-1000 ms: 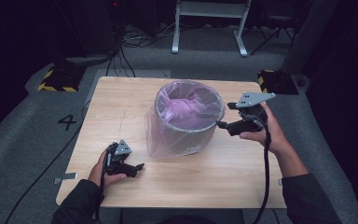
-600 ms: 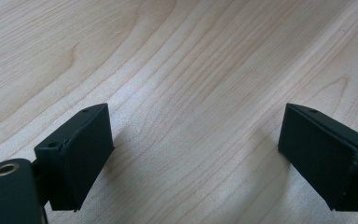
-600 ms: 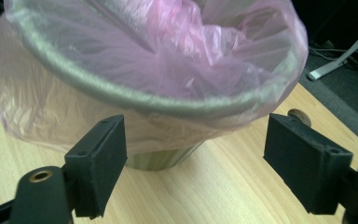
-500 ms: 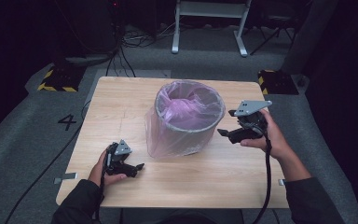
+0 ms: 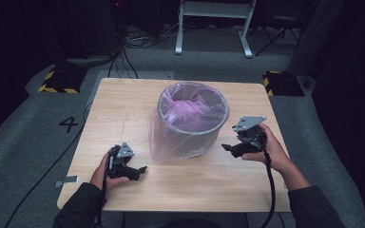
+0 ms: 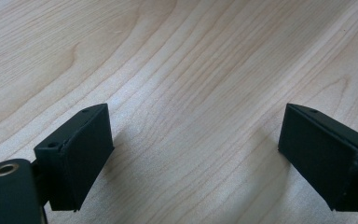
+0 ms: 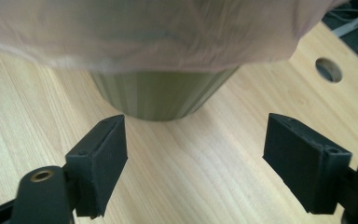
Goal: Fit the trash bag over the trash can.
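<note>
Stands mid-table: bin point(image 5: 193, 121), pink liner point(image 5: 190, 109) already inside and draped over the rim down the outside. Right gripper point(image 5: 231, 148) beside the bin near the right edge, jaws apart, empty. Left gripper point(image 5: 140, 170) near the front edge, jaws apart on bare table point(image 5: 123, 102). Probably left: tidying the liner, if anything.
</note>
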A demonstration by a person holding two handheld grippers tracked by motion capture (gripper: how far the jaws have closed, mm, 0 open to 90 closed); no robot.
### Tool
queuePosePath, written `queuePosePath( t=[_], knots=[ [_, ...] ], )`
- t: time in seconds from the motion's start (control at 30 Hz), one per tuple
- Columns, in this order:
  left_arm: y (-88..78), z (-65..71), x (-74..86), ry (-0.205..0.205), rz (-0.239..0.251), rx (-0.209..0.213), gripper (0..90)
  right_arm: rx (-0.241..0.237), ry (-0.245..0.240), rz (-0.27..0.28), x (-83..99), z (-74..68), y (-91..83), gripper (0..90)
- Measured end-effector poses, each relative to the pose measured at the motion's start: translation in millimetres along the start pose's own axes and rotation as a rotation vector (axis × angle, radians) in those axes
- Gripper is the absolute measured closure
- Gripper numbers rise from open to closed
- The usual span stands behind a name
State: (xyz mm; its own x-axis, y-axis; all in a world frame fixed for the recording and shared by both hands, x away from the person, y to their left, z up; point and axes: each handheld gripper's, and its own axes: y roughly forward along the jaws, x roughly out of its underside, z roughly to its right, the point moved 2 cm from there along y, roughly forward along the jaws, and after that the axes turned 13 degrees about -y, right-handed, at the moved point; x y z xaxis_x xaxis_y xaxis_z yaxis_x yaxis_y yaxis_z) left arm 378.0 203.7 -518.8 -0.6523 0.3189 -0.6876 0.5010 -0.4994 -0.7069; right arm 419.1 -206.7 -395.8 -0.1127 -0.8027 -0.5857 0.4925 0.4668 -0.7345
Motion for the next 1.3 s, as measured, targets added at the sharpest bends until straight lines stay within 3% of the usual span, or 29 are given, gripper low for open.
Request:
queuePosePath(
  t=[0.47, 0.67, 0.9, 1.3],
  knots=[
    [0.0, 0.0, 0.0, 0.0, 0.0, -0.001, 9.7, 0.025, -0.047, -0.1, 28.1, -13.5, 16.8, 21.6],
    [-0.2, -0.3, -0.2, 0.003, -0.003, -0.003, 9.5, 0.031, -0.041, -0.133, 43.5, -21.1, 25.0, 21.6],
    [-0.2, -0.3, -0.2, 0.002, -0.003, -0.004, 9.5, 0.019, 0.001, -0.144, 66.9, -27.8, 32.7, 21.1],
    [-0.1, -0.3, -0.1, 0.002, -0.003, -0.005, 9.4, -0.009, 0.101, -0.105, 106.1, -39.0, 34.1, 20.8]
  ],
)
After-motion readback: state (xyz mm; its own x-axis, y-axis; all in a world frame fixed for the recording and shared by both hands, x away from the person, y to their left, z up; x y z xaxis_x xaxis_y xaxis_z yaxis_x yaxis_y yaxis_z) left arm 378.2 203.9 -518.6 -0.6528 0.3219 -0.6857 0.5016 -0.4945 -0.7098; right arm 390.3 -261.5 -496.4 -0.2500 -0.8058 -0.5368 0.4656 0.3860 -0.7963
